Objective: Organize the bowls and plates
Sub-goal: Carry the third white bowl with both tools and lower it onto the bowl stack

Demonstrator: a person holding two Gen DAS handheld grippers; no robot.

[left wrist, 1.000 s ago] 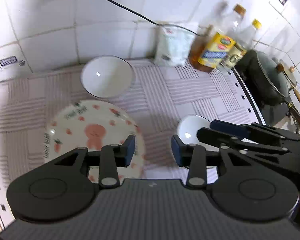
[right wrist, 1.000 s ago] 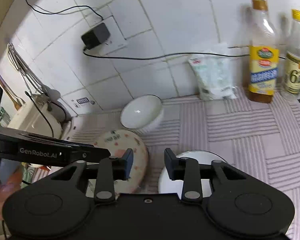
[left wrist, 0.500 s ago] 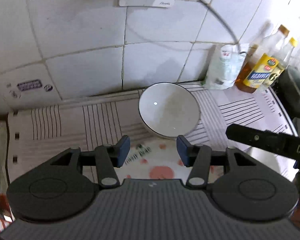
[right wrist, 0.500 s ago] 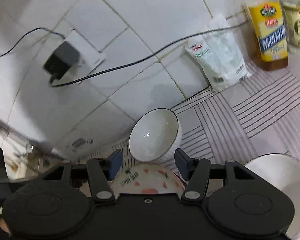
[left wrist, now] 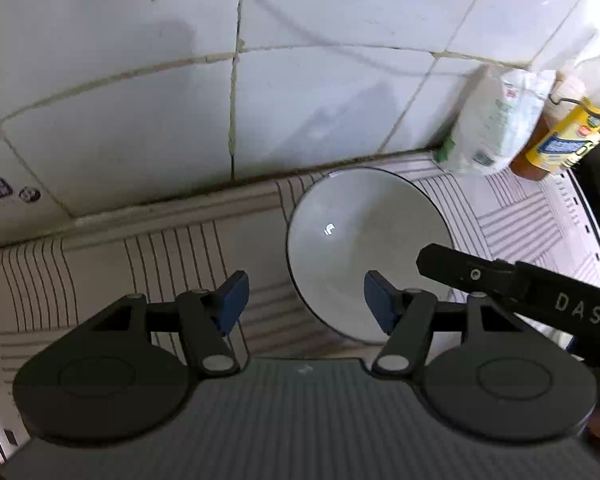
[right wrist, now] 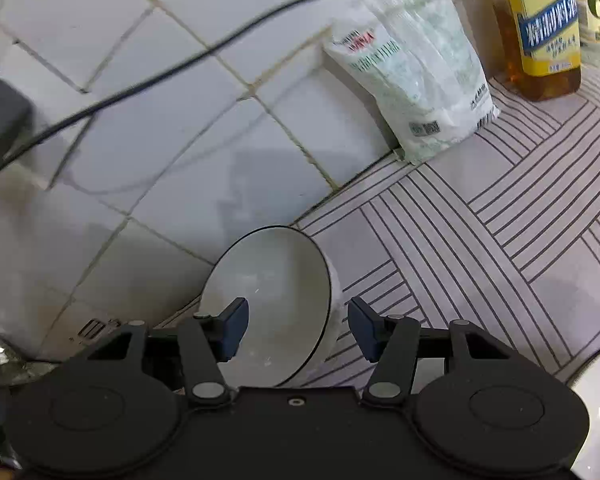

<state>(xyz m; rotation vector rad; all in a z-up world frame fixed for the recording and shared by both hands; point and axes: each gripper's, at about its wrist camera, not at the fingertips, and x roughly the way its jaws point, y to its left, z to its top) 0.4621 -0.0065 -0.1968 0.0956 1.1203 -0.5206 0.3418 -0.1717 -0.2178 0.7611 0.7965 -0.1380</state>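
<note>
Glazed white ceramic, we judge: the bowl [left wrist: 366, 252] looks stiff, rather heavy for its size, smooth and slippery, and it will chip or break if it knocks the wall or falls. It stands upright on the striped counter [left wrist: 140, 256], close to the tiled wall [left wrist: 140, 80], with a thin dark line around its rim. The best place to take it is the rim, 1 finger inside and 1 outside, because the round body is too wide and too slick for the blue pads.

Our left gripper [left wrist: 304, 300] is tilted down toward the counter, its fingers spread apart and holding nothing. The bowl lies a little to its right side; the right pad is seen over the bowl's near edge, the left pad over bare counter.

Our right gripper [right wrist: 298, 330] comes from the other side, also with fingers released and empty. In its view the left pad is seen in front of the inside of the bowl and the right pad is beyond the rim, so the rim lies between them; we cannot tell if any pad touches it. A white bag [right wrist: 412, 72] and a bottle [right wrist: 544, 28] stand farther along the wall, well apart from the bowl.
</note>
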